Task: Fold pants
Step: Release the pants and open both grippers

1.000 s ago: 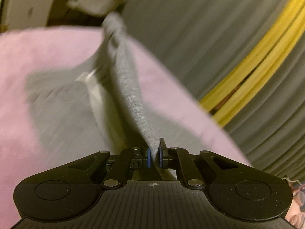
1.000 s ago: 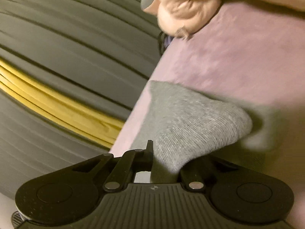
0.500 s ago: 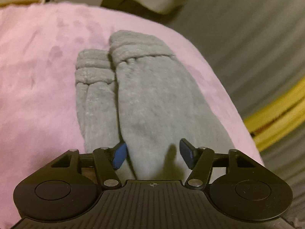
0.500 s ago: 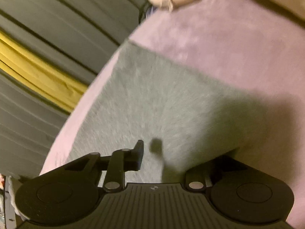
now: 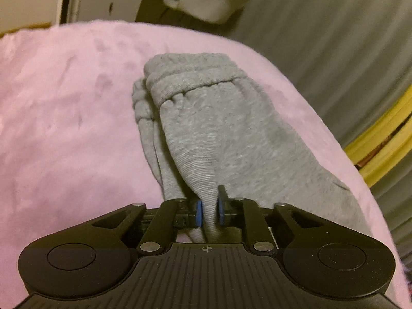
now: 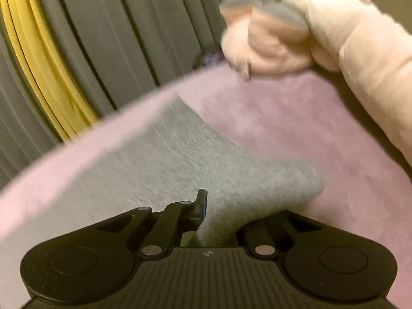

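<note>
Grey sweatpants (image 5: 219, 128) lie folded lengthwise on a pink blanket (image 5: 64, 116), with the elastic cuffs (image 5: 190, 77) at the far end. My left gripper (image 5: 209, 206) has its blue pads pinching a raised ridge of the near fabric as the jaws close. In the blurred right wrist view the pants (image 6: 180, 159) spread towards the blanket's edge. My right gripper (image 6: 219, 206) is closing on a fold of them. Its left finger (image 6: 202, 203) shows, but cloth covers the right one.
The pink blanket (image 6: 296, 118) ends close to the pants, with a grey pleated curtain (image 5: 322, 25) and a yellow band (image 5: 381, 139) beyond. A pale plush toy (image 6: 322, 33) lies at the blanket's far side. A white object (image 5: 208, 2) sits behind.
Both grippers let the lifted cloth down flat and opened, then closed again on new folds at the near end. The right wrist view has rolled and the left view has tilted.
</note>
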Motion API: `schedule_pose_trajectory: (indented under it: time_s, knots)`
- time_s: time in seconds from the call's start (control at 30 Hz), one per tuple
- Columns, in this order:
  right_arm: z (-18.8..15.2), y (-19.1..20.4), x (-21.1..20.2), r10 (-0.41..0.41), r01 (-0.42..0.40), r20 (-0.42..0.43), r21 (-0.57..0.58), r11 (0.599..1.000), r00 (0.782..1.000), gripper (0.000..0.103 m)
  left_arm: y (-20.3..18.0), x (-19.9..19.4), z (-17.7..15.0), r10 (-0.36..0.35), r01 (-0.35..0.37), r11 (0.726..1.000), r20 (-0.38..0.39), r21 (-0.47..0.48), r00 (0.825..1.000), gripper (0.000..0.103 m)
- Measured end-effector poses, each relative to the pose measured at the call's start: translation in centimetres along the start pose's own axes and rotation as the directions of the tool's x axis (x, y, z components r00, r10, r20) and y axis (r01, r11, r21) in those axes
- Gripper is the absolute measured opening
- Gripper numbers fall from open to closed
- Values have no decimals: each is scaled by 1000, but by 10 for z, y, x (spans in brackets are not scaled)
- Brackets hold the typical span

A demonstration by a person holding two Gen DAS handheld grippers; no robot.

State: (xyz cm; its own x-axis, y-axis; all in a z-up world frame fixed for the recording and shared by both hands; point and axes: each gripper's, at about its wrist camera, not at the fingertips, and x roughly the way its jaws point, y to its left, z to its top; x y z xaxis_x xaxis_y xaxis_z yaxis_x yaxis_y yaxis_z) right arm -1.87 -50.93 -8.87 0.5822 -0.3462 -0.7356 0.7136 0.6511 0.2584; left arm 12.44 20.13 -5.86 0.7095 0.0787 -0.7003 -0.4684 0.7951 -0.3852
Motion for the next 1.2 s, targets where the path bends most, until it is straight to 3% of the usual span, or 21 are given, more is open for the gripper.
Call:
schedule_pose_trajectory:
  time_s: [0.07,0.13,0.17,0.23,0.27,0.3,0.37,0.4,0.47,0.53,0.57,0.6,0.63,0.7,0.77,0.8,0.87,0.97,1.03,1.13,1.2]
  knots:
    - [-5,-5,9,-55,55,-79,6,998,995,13,-6,-6,4,28,-29,999,34,29,999,27]
    - [-12,-14,2,-45,47,-45,38,998,998,13,-12,-22,4,80,-88,992,97,90,992,44]
    - [-13,-17,-1,-39,41,-42,45,998,998,14,-17,-26,5,123,-138,984,131,114,984,60]
    - [-12,-22,-7,-67,70,-47,65,995,997,16,-24,-36,7,194,-222,968,214,114,957,67]
    - [-11,-24,-11,-114,117,-38,77,990,993,19,-28,-43,7,238,-271,958,265,95,934,71]
    - [-12,-23,-16,-171,172,-26,90,981,985,28,-31,-51,6,272,-308,948,306,76,912,74]
    - [-8,-18,-27,-310,304,30,118,945,950,43,-40,-67,0,253,-303,951,394,67,884,79]
    - [-6,-14,-33,-342,331,77,126,935,936,44,-50,-71,-6,199,-262,960,415,101,888,81]
    - [-6,11,-41,-280,271,162,74,960,946,47,-78,-69,-19,61,-158,961,384,225,921,87]
    - [-15,61,-39,-123,143,186,-100,985,975,55,-114,-59,-43,-67,-57,920,296,389,953,88]
    - [-22,89,-37,-42,78,173,-206,975,984,61,-134,-50,-58,-118,-9,885,243,465,963,89]
    - [-33,121,-35,50,1,148,-327,945,988,67,-153,-41,-73,-159,35,846,190,531,969,89]
    - [-48,158,-33,156,-94,101,-456,885,983,71,-172,-30,-89,-186,72,799,132,597,974,89]
    - [-78,213,-30,340,-278,-13,-606,746,940,80,-200,-5,-116,-205,108,705,55,701,977,92]
    - [-107,250,-23,445,-373,-81,-687,623,892,85,-218,22,-139,-133,26,617,72,786,988,91]
    - [-119,260,-17,450,-370,-87,-716,592,889,87,-222,34,-144,-110,-19,604,106,797,988,95]
    - [-136,274,7,383,-313,-95,-766,561,919,99,-221,45,-140,-124,-21,629,127,777,984,99]
    - [-118,261,21,427,-379,-102,-671,637,898,99,-225,60,-119,-117,6,685,102,729,988,102]
    - [-102,253,30,401,-343,-57,-636,691,914,99,-233,67,-114,-114,-16,689,130,724,985,102]
    - [-82,240,42,400,-363,-47,-527,768,915,99,-244,82,-106,-83,-57,679,153,732,985,102]
    - [-69,232,53,369,-335,-29,-487,806,929,99,-248,78,-101,-67,-48,705,134,707,989,103]
